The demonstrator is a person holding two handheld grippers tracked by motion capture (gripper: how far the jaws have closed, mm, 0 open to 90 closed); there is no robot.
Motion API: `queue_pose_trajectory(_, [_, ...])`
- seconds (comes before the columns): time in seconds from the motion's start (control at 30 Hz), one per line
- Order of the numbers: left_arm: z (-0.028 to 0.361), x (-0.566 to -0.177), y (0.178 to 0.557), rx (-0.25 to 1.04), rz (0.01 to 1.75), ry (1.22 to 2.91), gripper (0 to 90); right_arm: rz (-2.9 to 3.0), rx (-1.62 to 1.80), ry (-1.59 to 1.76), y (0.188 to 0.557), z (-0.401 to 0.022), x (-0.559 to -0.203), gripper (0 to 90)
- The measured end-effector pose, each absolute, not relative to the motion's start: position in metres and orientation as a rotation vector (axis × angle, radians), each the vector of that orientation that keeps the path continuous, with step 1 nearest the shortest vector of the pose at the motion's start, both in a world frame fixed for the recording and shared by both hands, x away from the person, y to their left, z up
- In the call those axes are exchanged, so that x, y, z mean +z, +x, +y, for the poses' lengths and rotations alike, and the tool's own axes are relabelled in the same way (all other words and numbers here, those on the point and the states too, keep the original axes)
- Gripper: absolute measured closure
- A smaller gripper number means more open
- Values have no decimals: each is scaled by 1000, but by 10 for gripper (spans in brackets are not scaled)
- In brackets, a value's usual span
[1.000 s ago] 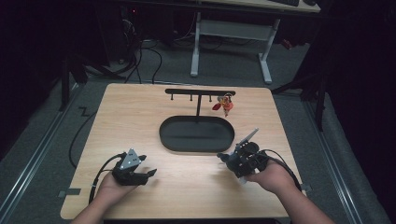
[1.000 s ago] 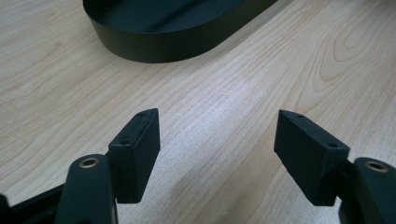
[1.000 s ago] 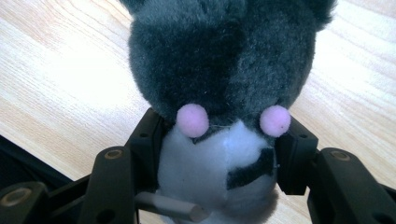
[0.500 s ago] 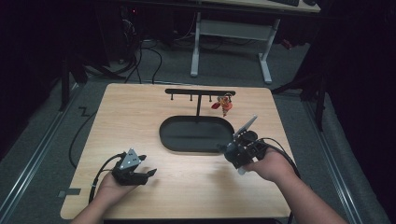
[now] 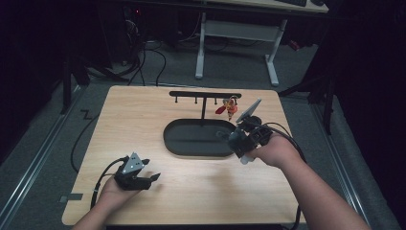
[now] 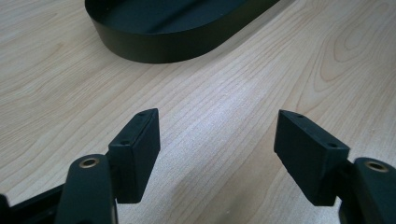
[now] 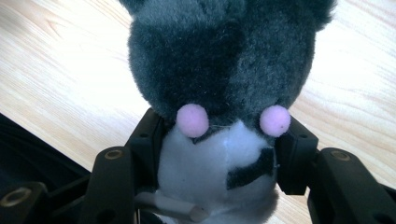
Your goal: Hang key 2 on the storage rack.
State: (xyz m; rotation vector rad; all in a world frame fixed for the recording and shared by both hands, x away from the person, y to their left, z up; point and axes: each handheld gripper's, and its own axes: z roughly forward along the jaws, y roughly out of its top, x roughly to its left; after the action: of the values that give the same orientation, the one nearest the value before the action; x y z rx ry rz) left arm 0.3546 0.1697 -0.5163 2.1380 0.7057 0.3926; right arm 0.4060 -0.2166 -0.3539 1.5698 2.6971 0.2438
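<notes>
Pads of your right gripper [image 7: 219, 154] clamp a plush toy [image 7: 224, 79], grey-furred with pink cheeks and a white chest, held above the wooden table [image 5: 143, 120] just beside the right end of the black oval tray [image 5: 173, 142], whose inside looks bare. Your left gripper [image 6: 217, 154] rests near the table's front edge, jaws apart around nothing.

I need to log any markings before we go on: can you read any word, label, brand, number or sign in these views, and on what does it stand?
None can be read.
Plush toy gripped by the right gripper: grey and white fur, pink dots, no tag with print.
Black tray, hook stand, table: no lettering.
Red and orange keychain on the stand: too small to tell.
Left gripper: plain black pads.
</notes>
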Motion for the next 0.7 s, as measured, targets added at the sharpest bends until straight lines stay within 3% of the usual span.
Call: queue_pose_trajectory(0.7, [172,-517,356,390,723,2128,319,2721,238,1586,439,-202,-321,456])
